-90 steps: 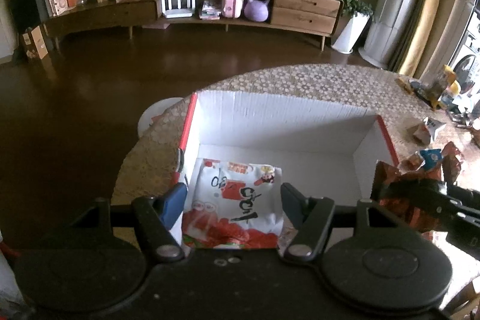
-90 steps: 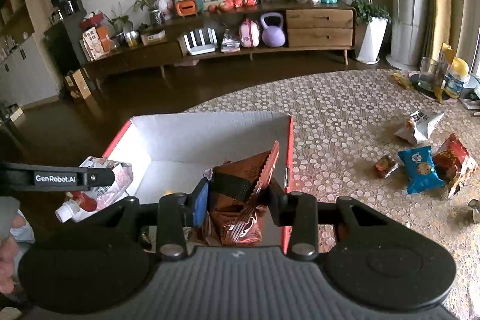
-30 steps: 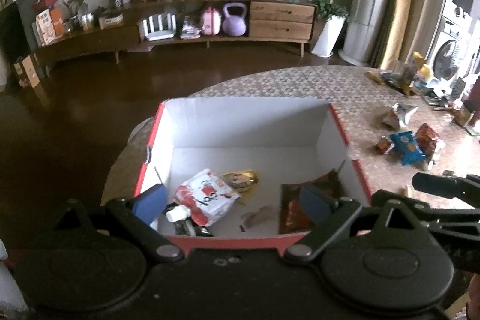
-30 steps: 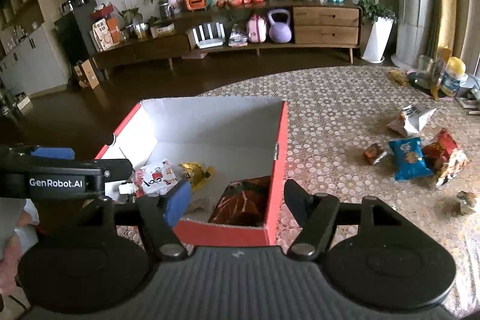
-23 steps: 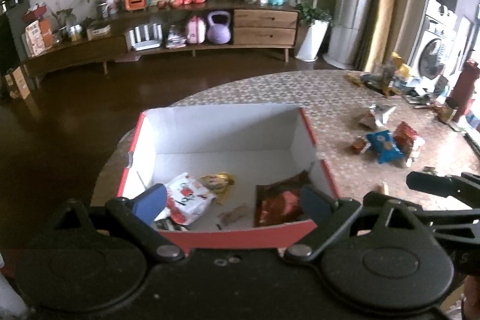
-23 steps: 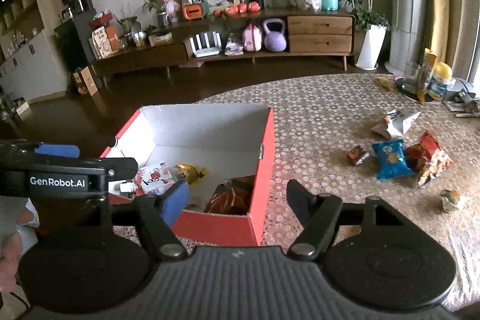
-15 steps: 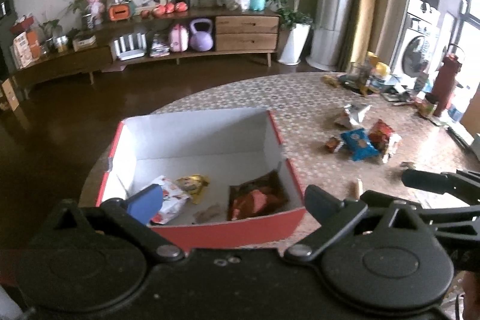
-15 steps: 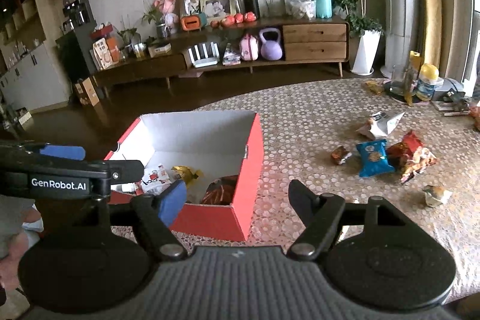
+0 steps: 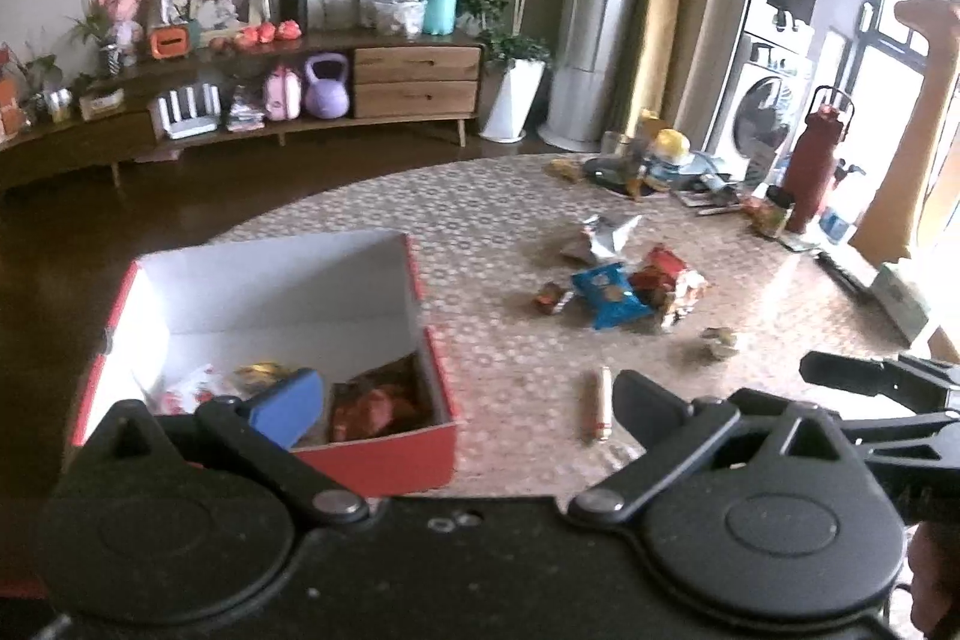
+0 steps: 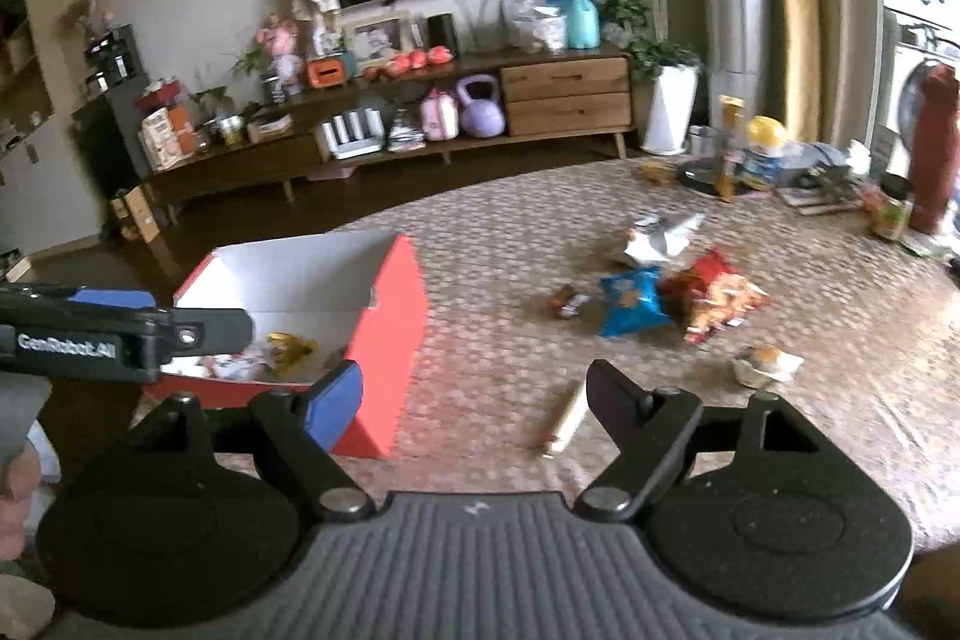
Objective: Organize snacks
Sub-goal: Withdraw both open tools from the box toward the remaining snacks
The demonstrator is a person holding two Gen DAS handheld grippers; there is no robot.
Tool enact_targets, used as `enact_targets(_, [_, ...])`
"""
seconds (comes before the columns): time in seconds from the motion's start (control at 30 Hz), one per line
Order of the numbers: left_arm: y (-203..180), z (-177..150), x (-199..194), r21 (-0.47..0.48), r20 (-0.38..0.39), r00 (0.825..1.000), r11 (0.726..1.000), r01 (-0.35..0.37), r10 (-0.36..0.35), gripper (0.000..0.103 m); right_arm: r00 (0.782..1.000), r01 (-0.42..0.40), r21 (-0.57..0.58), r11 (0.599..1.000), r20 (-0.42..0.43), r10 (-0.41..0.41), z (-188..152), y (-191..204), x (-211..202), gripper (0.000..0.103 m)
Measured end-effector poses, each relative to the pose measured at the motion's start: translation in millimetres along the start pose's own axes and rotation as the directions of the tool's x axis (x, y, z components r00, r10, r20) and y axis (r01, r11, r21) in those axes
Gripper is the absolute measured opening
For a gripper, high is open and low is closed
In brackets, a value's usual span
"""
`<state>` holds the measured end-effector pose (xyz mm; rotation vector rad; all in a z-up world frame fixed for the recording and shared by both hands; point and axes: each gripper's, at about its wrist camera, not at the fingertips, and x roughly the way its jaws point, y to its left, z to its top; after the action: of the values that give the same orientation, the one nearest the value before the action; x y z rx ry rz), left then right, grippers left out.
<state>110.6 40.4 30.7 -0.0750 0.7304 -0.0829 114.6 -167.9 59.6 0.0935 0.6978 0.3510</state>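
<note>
Both claws, left claw (image 9: 465,400) and right claw (image 10: 474,391), now wide open and empty, swung away from the red box (image 10: 393,334), which holds the dropped brown packet (image 9: 375,403) and white pouch (image 9: 189,388); remaining snacks, sausage stick (image 10: 567,415), blue packet (image 10: 630,307), lie loose on the table (image 10: 810,370), next to collect.

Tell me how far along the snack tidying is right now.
Partly done. The red box already holds a few packets, among them a reddish-brown bag. Nothing is in hand: left gripper and right gripper are both open. Left on the table: the sausage stick, blue packet, red bag, silver wrapper and some small pieces.
</note>
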Motion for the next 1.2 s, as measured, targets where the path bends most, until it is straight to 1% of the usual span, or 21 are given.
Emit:
enact_targets(0.17, [-12, -1, 14, -0.046, 0.004, 0.998, 0.997, 0.061, -0.061, 0.103, 0.998, 0.055, 0.027, 0.998, -0.004, -0.055, -8, -38, -5, 0.082])
enact_targets(0.33, [-33, -5, 33, -0.025, 0.012, 0.997, 0.997, 0.074, -0.074, 0.103, 0.993, 0.115, 0.056, 0.992, -0.013, -0.115, -14, -78, -2, 0.082])
enact_targets(0.43, [-46, -6, 48, -0.011, 0.009, 0.998, 0.998, 0.056, -0.056, 0.103, 0.989, 0.151, 0.060, 0.987, -0.014, -0.150, -16, -99, 3, 0.082])
enact_targets(0.6, [-61, -7, 76, -0.006, -0.031, 0.999, 0.999, 0.040, -0.041, 0.103, 0.981, 0.194, 0.053, 0.980, -0.029, -0.192, -17, -128, 19, 0.082])
enact_targets(0.8, [-81, -10, 104, 0.069, -0.029, 0.999, 0.997, -0.028, 0.030, 0.103, 0.973, 0.227, 0.080, 0.971, -0.070, -0.222, -18, -158, 46, 0.082])
enact_targets(1.03, [-86, -13, 140, 0.055, -0.076, 0.997, 0.998, 0.000, 0.004, 0.103, 0.967, 0.248, 0.187, 0.951, -0.107, -0.232, -10, -192, 88, 0.082])
enact_targets(1.2, [-92, -16, 164, 0.078, -0.096, 0.994, 0.996, -0.036, 0.043, 0.103, 0.963, 0.258, 0.218, 0.941, -0.136, -0.232, -6, -205, 119, 0.082])
